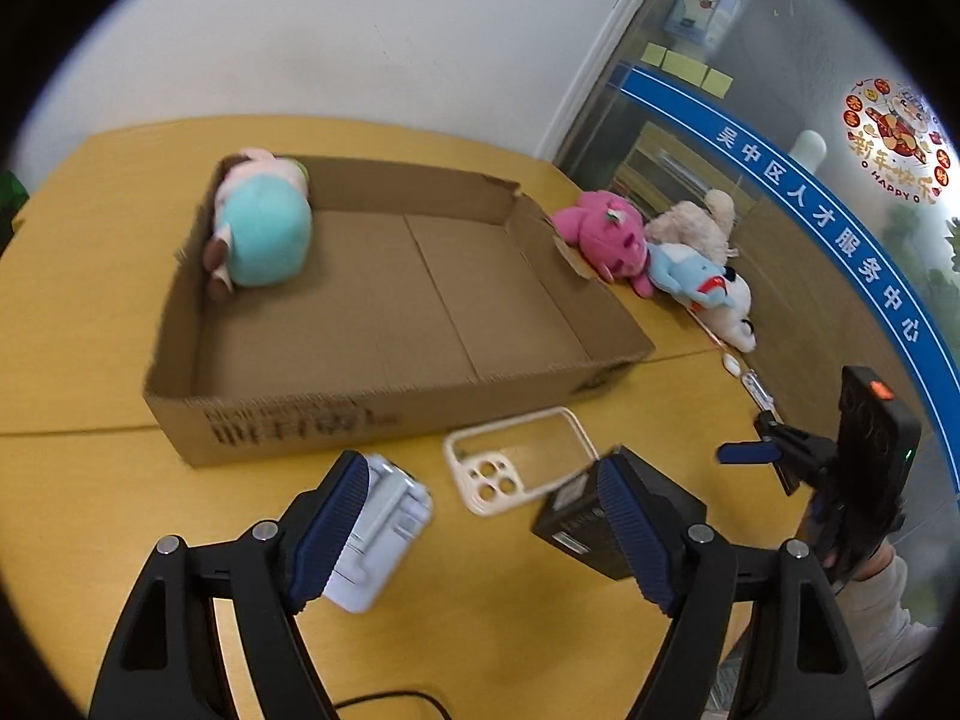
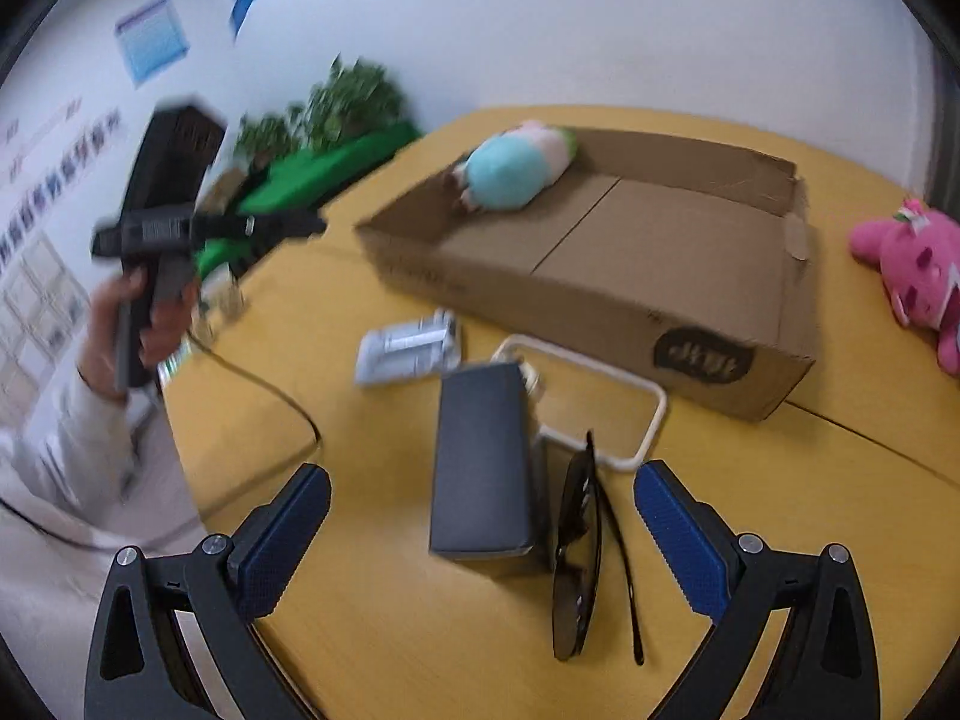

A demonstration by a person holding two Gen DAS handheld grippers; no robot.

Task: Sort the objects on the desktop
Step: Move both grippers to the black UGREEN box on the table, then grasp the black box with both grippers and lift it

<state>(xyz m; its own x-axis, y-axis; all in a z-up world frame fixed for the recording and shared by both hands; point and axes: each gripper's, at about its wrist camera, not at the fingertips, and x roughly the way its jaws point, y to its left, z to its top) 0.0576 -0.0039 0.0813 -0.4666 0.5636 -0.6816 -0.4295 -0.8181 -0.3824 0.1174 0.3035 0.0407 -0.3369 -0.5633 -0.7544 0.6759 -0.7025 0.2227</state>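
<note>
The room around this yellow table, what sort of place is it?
Probably an office or public service centre: a glass partition with a blue lettered band, sticky notes, and notices on the wall.

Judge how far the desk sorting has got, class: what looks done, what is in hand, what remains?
Done: one turquoise-and-pink plush toy lies in the shallow cardboard box.
In hand: nothing; the left hand-held gripper and right hand-held gripper are open.
Left: pink plush toy, cream phone case, black rectangular box, dark sunglasses and white plastic stand, all on the table.
</note>
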